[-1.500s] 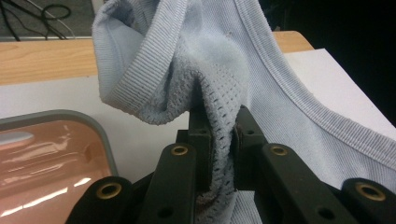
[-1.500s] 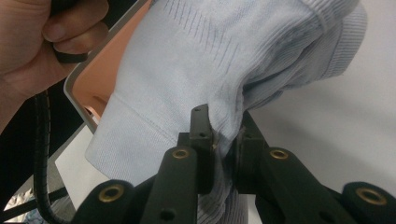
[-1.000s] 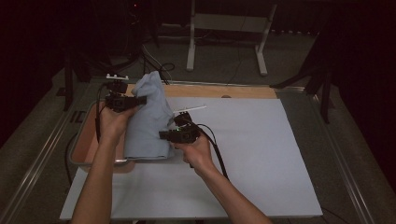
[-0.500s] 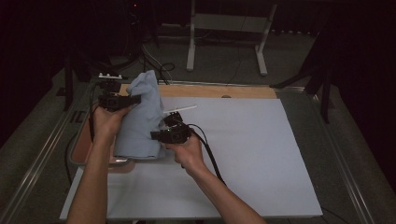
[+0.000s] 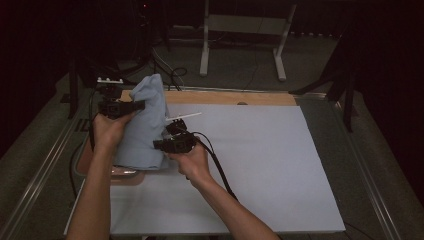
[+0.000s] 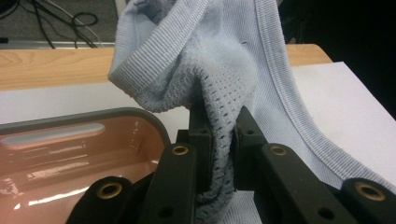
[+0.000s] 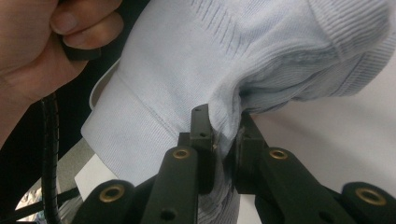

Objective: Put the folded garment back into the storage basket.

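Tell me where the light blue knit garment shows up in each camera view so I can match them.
High view: the light blue knit garment hangs left of centre, between both hands.
Left gripper view: it fills the upper middle, pinched in the jaws.
Right gripper view: it spans the top and centre, pinched in the jaws.
Shared landmark: the white table sheet.

Right of garment [image 5: 145, 125] — bare mat [image 5: 260, 150]

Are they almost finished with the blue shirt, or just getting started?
Partway, it seems. Done: both grippers are shut on the light blue knitted garment, the left gripper pinching its mesh part, the right gripper a fold. In hand: it hangs lifted over the orange tray. Left: it is still bunched, not laid flat on the white sheet.
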{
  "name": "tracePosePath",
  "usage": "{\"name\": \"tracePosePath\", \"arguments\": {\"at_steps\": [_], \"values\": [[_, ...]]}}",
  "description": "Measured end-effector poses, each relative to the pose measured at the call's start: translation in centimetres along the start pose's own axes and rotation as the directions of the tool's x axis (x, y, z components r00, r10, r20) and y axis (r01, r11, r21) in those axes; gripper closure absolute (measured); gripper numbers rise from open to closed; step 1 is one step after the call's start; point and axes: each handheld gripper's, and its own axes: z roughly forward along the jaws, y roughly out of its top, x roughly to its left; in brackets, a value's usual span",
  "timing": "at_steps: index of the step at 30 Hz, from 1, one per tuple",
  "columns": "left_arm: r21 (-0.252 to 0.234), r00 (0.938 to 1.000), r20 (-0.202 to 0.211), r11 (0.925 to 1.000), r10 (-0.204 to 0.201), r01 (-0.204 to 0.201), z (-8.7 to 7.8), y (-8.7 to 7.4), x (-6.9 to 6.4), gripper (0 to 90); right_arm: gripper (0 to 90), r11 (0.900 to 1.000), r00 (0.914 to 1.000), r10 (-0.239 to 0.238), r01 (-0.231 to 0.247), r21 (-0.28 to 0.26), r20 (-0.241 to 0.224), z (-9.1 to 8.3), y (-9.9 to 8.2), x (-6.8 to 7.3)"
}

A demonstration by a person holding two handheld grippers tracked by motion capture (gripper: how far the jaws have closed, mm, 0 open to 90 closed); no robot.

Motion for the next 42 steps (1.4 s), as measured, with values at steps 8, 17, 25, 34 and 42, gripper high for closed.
{"name": "tracePosePath", "arguments": {"at_steps": [8, 17, 25, 34, 42], "values": [[-0.008, 0.9999, -0.008, 0.9999, -0.006, 0.006, -0.5, 0.0, 0.4, 82.3, 82.1, 1.0000, 1.0000, 0.007, -0.007, 0.001, -0.007, 0.7, 0.2, 0.3], [-0.007, 0.9998, -0.017, 0.9999, -0.009, 0.009, -0.7, 0.0, 0.8, 82.4, 82.0, 1.0000, 0.9999, 0.006, -0.006, 0.005, -0.011, 1.4, 0.3, 0.7], [-0.012, 0.9996, -0.028, 0.9999, -0.007, 0.007, -0.9, -0.1, 1.1, 82.4, 82.1, 0.9999, 0.9999, 0.011, -0.011, 0.009, -0.011, 2.2, 0.4, 1.0], [-0.013, 0.9993, -0.036, 0.9999, -0.008, 0.007, -1.1, -0.1, 1.5, 82.4, 82.1, 0.9998, 0.9999, 0.008, -0.008, 0.016, -0.012, 2.9, 0.4, 1.3], [-0.012, 0.9989, -0.045, 0.9999, -0.010, 0.009, -1.4, -0.1, 2.0, 82.4, 82.0, 0.9998, 0.9999, -0.001, 0.001, 0.021, -0.012, 3.5, 0.6, 1.6]]}}
